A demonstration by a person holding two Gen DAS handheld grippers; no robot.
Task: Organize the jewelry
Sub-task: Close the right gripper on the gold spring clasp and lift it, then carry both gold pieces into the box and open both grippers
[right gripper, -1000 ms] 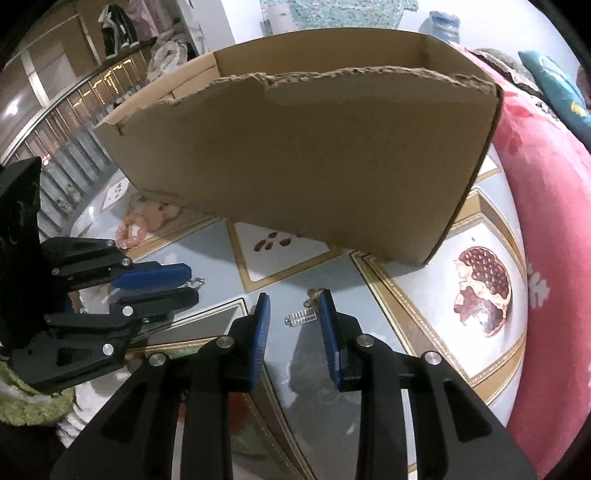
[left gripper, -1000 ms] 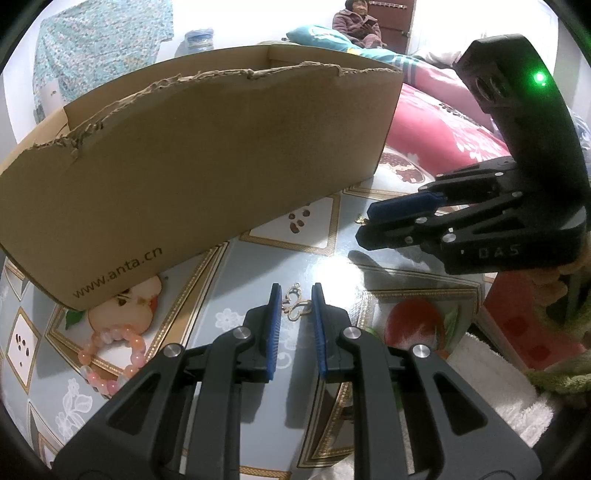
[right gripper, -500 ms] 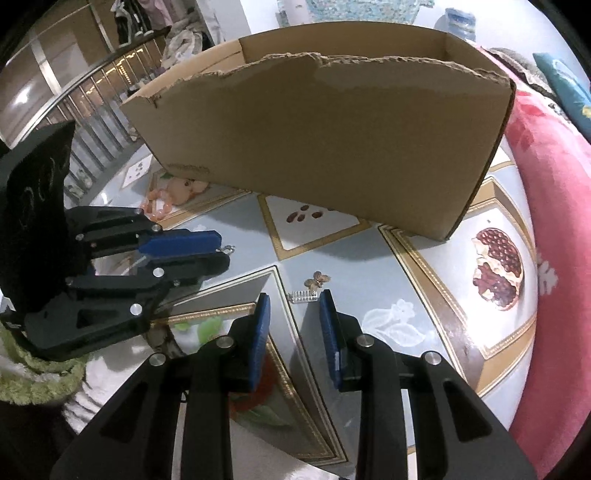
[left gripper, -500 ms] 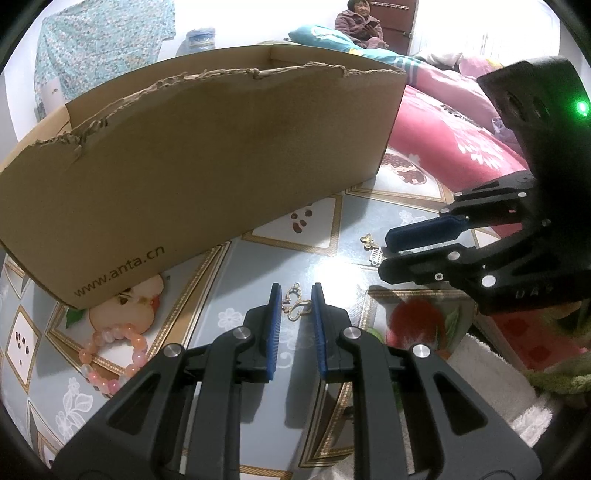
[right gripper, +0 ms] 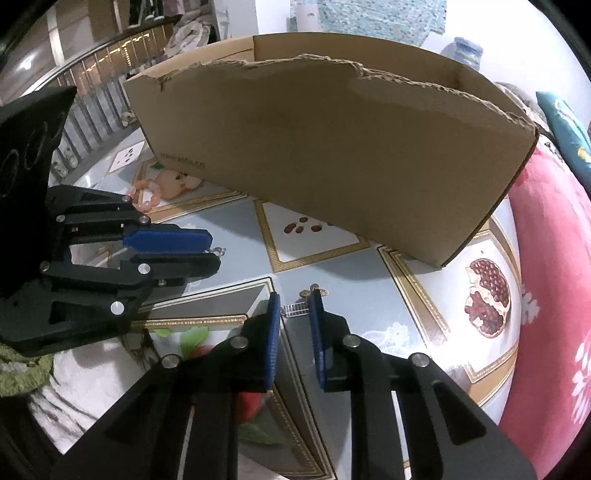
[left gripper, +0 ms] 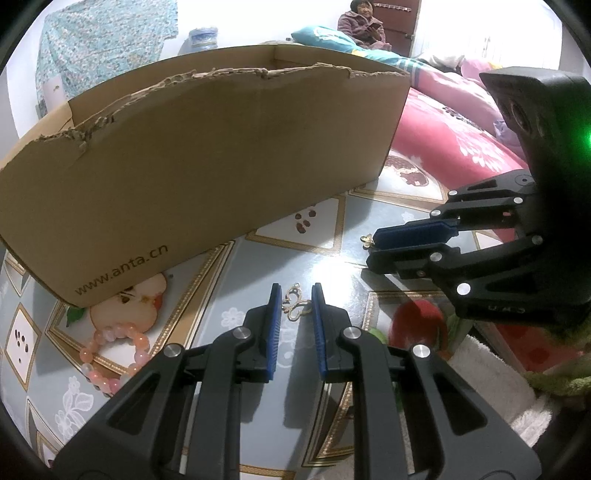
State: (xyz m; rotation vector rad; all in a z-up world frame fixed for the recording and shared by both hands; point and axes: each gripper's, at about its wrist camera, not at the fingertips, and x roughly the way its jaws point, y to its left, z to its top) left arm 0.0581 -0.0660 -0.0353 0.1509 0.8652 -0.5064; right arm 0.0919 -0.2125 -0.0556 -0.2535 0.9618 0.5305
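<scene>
A gold butterfly pendant (left gripper: 296, 305) lies on the patterned table between the fingers of my left gripper (left gripper: 294, 293), which stands open around it. A small gold and silver hair clip (right gripper: 300, 305) lies between the fingers of my right gripper (right gripper: 293, 300), also open. The clip's gold end (left gripper: 367, 240) shows beside the right gripper's tip in the left wrist view. A pink bead bracelet (left gripper: 110, 356) lies on the table at the left. The cardboard box (left gripper: 207, 162) stands just behind both pieces.
The box has a torn upper edge (right gripper: 332, 64). A red patterned quilt (right gripper: 554, 280) lies to the right of the table. A white towel (left gripper: 491, 384) lies at the table's near right. A person (left gripper: 364, 27) sits far behind.
My right gripper has moved forward and down over the hair clip, so the clip lies between its fingers. My left gripper has stayed around the butterfly pendant.
</scene>
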